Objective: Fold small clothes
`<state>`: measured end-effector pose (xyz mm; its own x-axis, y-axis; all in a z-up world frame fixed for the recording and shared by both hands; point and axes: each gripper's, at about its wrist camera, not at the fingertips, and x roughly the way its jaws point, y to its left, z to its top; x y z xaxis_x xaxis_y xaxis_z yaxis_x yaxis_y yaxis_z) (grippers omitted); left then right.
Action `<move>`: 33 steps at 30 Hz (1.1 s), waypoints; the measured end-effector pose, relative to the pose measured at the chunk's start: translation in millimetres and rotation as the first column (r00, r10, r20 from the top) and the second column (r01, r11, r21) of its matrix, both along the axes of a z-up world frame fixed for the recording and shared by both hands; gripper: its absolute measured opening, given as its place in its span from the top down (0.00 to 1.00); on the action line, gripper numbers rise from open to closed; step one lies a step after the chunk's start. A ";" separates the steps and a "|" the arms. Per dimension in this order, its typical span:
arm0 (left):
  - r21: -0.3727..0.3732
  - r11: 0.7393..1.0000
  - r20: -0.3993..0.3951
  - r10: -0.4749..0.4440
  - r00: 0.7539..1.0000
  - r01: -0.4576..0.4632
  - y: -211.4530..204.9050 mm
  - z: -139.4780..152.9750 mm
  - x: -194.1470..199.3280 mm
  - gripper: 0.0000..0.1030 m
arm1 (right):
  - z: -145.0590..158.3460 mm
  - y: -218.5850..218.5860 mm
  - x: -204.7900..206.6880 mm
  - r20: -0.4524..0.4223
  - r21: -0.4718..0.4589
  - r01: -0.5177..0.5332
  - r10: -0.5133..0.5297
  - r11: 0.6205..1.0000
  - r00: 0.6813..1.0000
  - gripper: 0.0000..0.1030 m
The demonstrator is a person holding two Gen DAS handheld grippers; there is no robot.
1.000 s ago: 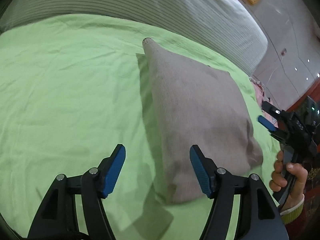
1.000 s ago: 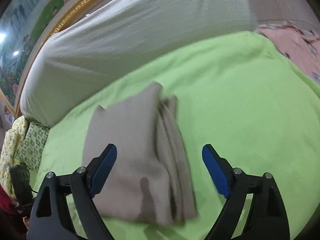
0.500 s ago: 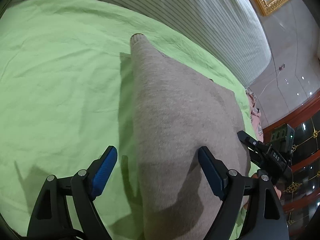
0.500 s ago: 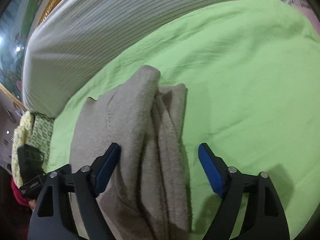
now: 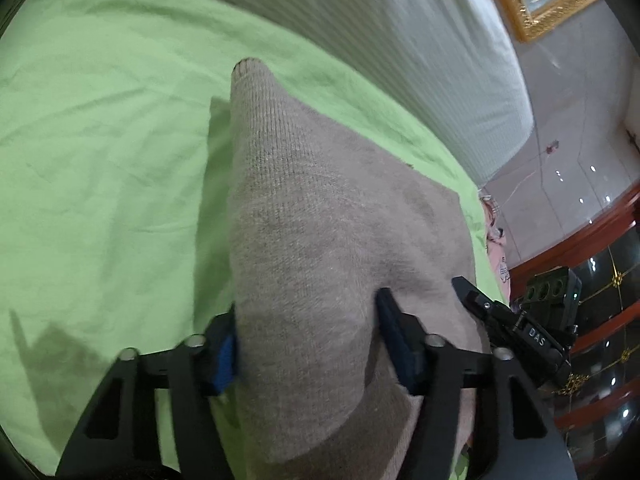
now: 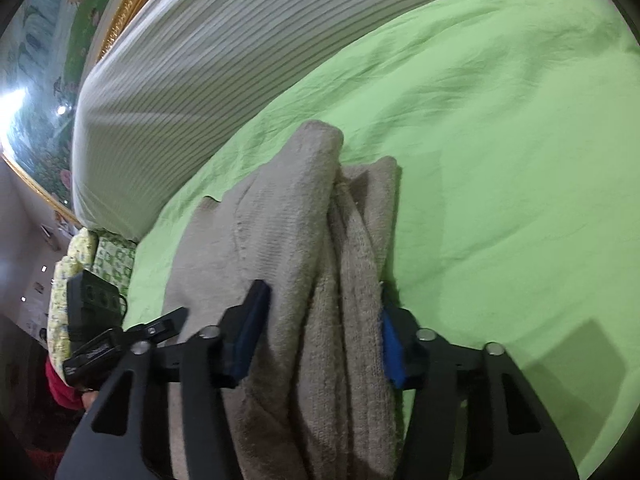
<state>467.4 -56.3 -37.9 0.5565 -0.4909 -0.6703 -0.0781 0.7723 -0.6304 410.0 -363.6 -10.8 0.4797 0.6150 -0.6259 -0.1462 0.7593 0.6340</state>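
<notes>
Left gripper [image 5: 308, 344] and right gripper [image 6: 320, 332]: we note both have just been closing, blue pads now pinching the beige knit garment [image 5: 320, 220], whose near end is cut off at lower frame. Both point steeply down. Garment's long axis runs lower centre to upper centre on the green sheet [image 6: 500, 140].

I am in a home bedroom — a bed with a green sheet [image 6: 500, 128] lies under my tools, a striped white bolster [image 6: 208, 64] along its head. A gilt-framed painting [image 6: 44, 92] hangs behind it, and dark red wooden furniture [image 5: 592, 240] stands nearby.
</notes>
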 end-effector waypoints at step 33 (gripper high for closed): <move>0.152 0.958 0.050 0.238 0.970 -0.243 197.9 69.2 -216.9 0.60 | 31.6 252.8 -124.5 0.014 0.142 -0.280 0.281 0.949 0.960 0.72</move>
<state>250.6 141.6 31.2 0.6671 -0.2307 -0.7083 -0.2560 0.8219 -0.5089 285.5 -110.8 20.7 0.2713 0.8067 -0.5249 -0.3364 0.5905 0.7336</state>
